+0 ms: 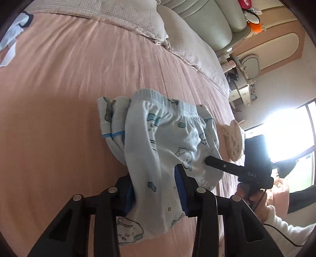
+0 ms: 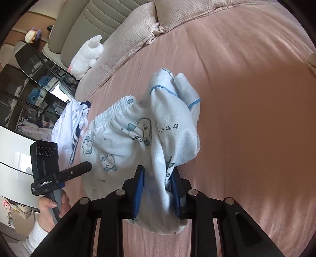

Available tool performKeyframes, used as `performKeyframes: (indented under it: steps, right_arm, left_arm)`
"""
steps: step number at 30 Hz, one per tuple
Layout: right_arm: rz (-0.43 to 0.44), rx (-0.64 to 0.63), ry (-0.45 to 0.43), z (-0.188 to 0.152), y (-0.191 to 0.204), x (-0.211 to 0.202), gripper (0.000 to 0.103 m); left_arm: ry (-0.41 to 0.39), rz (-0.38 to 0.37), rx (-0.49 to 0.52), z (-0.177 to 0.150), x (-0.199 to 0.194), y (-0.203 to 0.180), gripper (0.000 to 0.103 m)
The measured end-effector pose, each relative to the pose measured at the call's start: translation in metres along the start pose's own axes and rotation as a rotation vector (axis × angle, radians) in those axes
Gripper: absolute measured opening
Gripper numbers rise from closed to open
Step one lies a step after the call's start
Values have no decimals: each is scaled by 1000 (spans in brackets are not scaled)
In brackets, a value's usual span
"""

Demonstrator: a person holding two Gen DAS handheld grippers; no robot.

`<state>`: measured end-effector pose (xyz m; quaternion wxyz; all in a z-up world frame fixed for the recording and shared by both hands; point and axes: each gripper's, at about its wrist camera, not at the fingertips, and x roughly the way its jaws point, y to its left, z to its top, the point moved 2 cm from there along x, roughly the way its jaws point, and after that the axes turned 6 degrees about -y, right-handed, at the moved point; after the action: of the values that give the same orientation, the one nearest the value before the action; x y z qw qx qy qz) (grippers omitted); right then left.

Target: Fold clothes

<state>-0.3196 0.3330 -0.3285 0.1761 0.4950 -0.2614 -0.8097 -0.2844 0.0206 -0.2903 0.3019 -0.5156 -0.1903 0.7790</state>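
a: pink sheet (image 1: 65, 83) filled both views, with the pillows (image 1: 126, 17) up by the headboard. we had the pants (image 1: 167, 142) lying near the middle of the bed, bunched and partly doubled over, waistband away from us.

b: and both our tools were on them. the left gripper (image 1: 156, 191) had cloth between its blue pads, one leg's worth, gathered. the right gripper (image 2: 158, 189) was the same, clamped on a thick fold of the other side.

a: were we pinching firmly? the left pads looked a bit apart.

b: cloth filled the gap in each, so we judged both as grasping the pants, not released.

a: so the step was mid-fold, both ends in hand.

b: we thought so. the next move called for lifting both holds together, pulling the cloth taut to shake out the bunching, then laying one half flat over the other.

a: the shirt (image 2: 67, 122) lay just beside them, touching or not we couldn't tell. we needed to keep clear of it.
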Motion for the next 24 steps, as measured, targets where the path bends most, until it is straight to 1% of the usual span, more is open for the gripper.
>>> performKeyframes:
  steps: [2, 3, 4, 5, 6, 7, 8, 9, 11, 12, 13, 14, 18, 19, 21, 22, 24]
  right_arm:
    - [-47, -7, -26, 4, -1, -3, 25]
    - [-78, -11, -45, 6, -3, -6, 31]
    - [-109, -14, -65, 8, -5, -10, 50]
    - [-102, -28, -74, 6, -3, -9, 55]
    - [-92, -42, -83, 5, -1, -8, 64]
    - [-82, -57, -92, 4, 1, -7, 70]
    - [-73, -71, -101, 2, 3, -6, 71]
    - [-85, -106, -99, 1, 8, -3, 71]
    - [-100, -156, -92, 0, 14, 0, 66]
    - [-100, -169, -88, 0, 15, 0, 47]
    - [-65, -139, -65, 1, 14, 1, 21]
    - [-53, -139, -54, 0, 16, 3, 12]
    - [-11, -149, -14, -3, 22, 9, 11]
    - [-19, -136, -17, -4, 17, 11, 11]
    - [34, -65, -41, -5, 6, 12, 11]
    - [42, -45, -42, -5, 5, 11, 10]
    - [44, -19, -27, -4, 11, 7, 10]
  left_arm:
    - [-32, 98, 24, 7, -4, 5, 35]
    - [-39, 119, 31, 11, -2, 5, 38]
    - [-40, 122, 29, 12, 1, 6, 47]
    - [-41, 114, 18, 11, 4, 6, 55]
    - [-54, 99, 15, 10, 6, 4, 61]
    - [-66, 94, 34, 9, 9, 0, 74]
    - [-75, 93, 61, 8, 13, -6, 82]
    - [-80, 106, 105, 6, 17, -12, 83]
    - [-72, 156, 214, 2, 24, -24, 83]
    - [-59, 148, 229, 2, 26, -28, 78]
    - [-45, 129, 228, 2, 26, -30, 43]
    - [-30, 110, 227, 2, 26, -33, 15]
    - [-25, 40, 148, 4, 23, -23, 14]
    - [-25, 19, 124, 4, 21, -20, 14]
    - [-25, -15, 85, 3, 19, -14, 12]
    - [-24, -20, 79, 2, 18, -15, 11]
    - [-27, -36, 101, -1, 13, -30, 11]
